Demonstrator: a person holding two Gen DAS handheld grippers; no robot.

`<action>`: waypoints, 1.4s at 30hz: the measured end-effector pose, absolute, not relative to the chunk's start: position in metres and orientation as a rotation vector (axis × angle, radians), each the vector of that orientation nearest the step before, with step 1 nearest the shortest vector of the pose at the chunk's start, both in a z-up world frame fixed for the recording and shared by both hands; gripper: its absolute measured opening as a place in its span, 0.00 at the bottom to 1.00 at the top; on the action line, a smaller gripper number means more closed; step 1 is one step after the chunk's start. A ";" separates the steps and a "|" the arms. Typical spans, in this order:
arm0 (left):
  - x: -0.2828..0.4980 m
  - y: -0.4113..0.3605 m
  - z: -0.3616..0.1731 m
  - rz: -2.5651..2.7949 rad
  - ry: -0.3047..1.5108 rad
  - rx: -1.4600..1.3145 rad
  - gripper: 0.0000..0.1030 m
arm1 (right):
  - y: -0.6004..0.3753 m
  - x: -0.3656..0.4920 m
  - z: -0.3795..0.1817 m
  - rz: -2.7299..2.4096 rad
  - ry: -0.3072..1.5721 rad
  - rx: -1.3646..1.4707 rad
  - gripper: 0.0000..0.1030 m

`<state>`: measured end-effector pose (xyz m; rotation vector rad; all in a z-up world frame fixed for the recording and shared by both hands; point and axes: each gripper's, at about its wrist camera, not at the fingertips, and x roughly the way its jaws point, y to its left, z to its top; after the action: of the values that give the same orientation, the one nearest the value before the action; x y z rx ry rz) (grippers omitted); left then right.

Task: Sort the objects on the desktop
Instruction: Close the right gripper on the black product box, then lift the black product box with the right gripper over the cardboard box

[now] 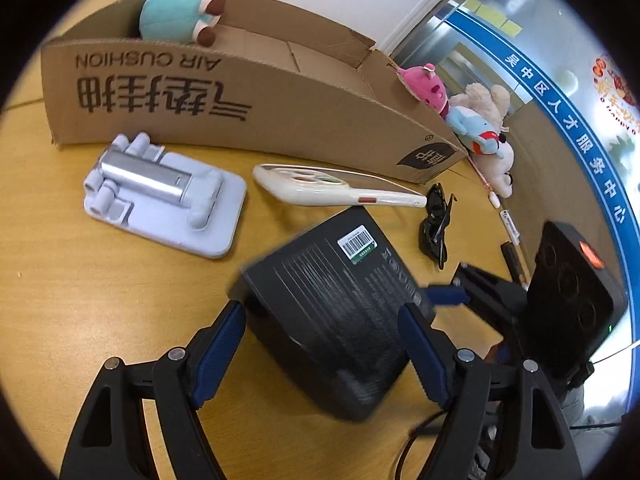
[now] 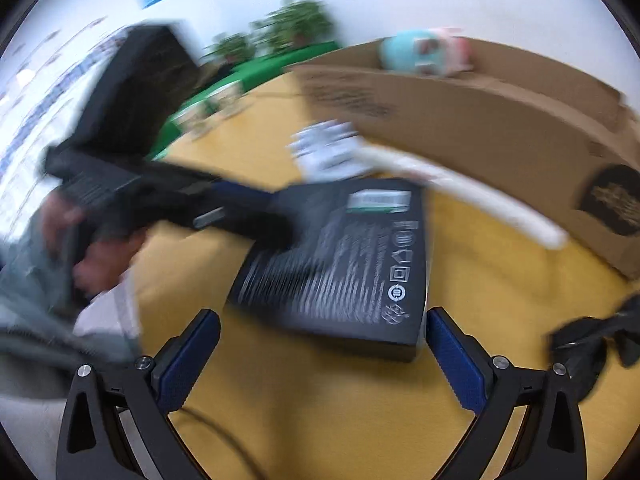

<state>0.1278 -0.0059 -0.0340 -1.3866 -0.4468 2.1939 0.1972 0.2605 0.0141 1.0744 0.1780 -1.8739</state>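
A black box [image 1: 332,312] with a barcode label lies on the yellow table; it also shows in the right wrist view [image 2: 340,260]. My left gripper [image 1: 320,328] is open, its jaws on either side of the box's near end. My right gripper [image 2: 322,334] is open just short of the box's edge; it also shows in the left wrist view [image 1: 448,294] at the box's right side. A white phone [image 1: 340,190], a grey stand [image 1: 164,196] and black sunglasses [image 1: 434,224] lie beyond. The right wrist view is blurred.
A long cardboard box [image 1: 248,100] stands at the back with a teal plush toy [image 1: 180,10] inside. More plush toys [image 1: 480,124] lie at its right end. The table edge runs along the right.
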 end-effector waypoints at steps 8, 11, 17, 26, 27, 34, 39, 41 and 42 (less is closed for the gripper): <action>0.125 -0.013 -0.047 2.143 -0.483 -1.404 0.75 | 0.254 0.190 0.000 -1.980 0.255 1.127 1.00; 0.123 -0.011 -0.045 2.131 -0.464 -1.397 0.71 | 0.241 0.195 0.005 -1.902 0.237 1.086 1.00; 0.121 -0.016 -0.047 2.103 -0.499 -1.391 0.69 | 0.243 0.194 -0.002 -1.980 0.337 1.102 1.00; 0.126 -0.002 -0.035 2.159 -0.415 -1.354 0.68 | 0.233 0.209 -0.002 -2.097 0.395 1.043 0.96; 0.127 0.000 -0.029 2.179 -0.399 -1.333 0.68 | 0.233 0.209 0.001 -2.110 0.385 1.047 0.96; 0.110 0.002 0.048 2.295 -0.316 -1.106 0.68 | 0.242 0.200 0.067 -2.223 0.374 0.886 0.96; 0.080 0.010 0.118 2.367 -0.223 -0.903 0.68 | 0.246 0.170 0.133 -2.324 0.420 0.711 0.96; 0.065 0.014 0.148 2.388 -0.194 -0.811 0.68 | 0.249 0.157 0.161 -2.361 0.441 0.643 0.96; 0.057 0.016 0.164 2.400 -0.180 -0.766 0.68 | 0.250 0.150 0.177 -2.379 0.459 0.599 0.96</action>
<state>0.0569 0.0160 0.1640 -0.7664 -0.1800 2.4001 0.1498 0.2505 0.1775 0.5986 0.4595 -2.3795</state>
